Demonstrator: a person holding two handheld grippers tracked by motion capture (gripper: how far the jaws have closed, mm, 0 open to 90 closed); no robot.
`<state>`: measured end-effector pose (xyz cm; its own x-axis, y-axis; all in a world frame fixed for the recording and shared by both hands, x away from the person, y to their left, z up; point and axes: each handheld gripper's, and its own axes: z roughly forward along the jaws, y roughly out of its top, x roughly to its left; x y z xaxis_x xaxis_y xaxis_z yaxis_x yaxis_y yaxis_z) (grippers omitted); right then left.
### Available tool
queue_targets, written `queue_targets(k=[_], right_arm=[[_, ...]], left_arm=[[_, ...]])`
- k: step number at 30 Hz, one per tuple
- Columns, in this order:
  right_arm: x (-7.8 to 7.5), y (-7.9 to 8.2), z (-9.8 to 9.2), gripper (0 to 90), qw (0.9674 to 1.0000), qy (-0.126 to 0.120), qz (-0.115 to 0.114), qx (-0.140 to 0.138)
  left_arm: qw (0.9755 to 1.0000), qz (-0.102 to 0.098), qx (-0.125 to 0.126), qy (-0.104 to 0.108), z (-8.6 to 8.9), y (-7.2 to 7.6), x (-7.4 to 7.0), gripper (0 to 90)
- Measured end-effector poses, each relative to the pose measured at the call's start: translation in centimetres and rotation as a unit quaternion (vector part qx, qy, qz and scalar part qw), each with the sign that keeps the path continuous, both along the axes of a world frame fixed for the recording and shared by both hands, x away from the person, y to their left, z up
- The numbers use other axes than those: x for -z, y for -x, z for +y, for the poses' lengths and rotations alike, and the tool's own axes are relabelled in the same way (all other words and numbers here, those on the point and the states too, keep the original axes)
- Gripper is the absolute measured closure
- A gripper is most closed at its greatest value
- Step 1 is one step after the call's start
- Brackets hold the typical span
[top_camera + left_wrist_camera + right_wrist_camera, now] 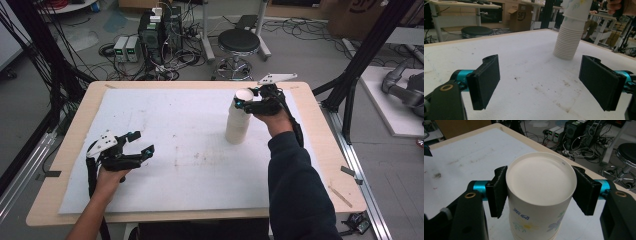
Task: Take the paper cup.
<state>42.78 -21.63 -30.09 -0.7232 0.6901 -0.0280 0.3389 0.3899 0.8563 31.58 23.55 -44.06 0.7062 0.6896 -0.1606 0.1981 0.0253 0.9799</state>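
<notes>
Cups (238,125), stacked upside down into a tall white tower, stand on the right half of the white-padded surface (175,150), toward its far edge. In the left tongs view the same stack (567,42) rises from the foam with its many rims ribbed near the bottom. The topmost cup (540,192), base up and printed with a flower pattern and blue lettering on its side, sits on that tower. The right tongs (246,101) reach in from the right at the top of the stack, and their black pads press against opposite sides of that top cup (243,99), pinching it just under its upturned base. The left tongs (140,142) rest low over the near left part of the surface, well apart from the stack, jaws spread wide with nothing between them.
</notes>
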Motion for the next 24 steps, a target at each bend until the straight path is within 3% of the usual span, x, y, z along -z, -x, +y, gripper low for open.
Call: queue_targets(k=[14,19,24], right_arm=[[-4.5,1.5,-0.7,37.1,0.9994,-0.025,-0.025,-0.002],[-5.9,2.9,-1.5,37.1,0.9987,-0.034,-0.037,-0.004],[-6.4,4.4,-2.4,37.0,0.9986,-0.018,-0.05,0.0]], left_arm=[[1.0,0.0,0.001,0.005,0.0,0.1,-0.1,17.4],[0.9999,0.0,0.009,0.01,-0.1,0.2,-0.2,17.5],[0.9997,0.0,0.019,0.017,-0.2,0.1,-0.2,17.2]])
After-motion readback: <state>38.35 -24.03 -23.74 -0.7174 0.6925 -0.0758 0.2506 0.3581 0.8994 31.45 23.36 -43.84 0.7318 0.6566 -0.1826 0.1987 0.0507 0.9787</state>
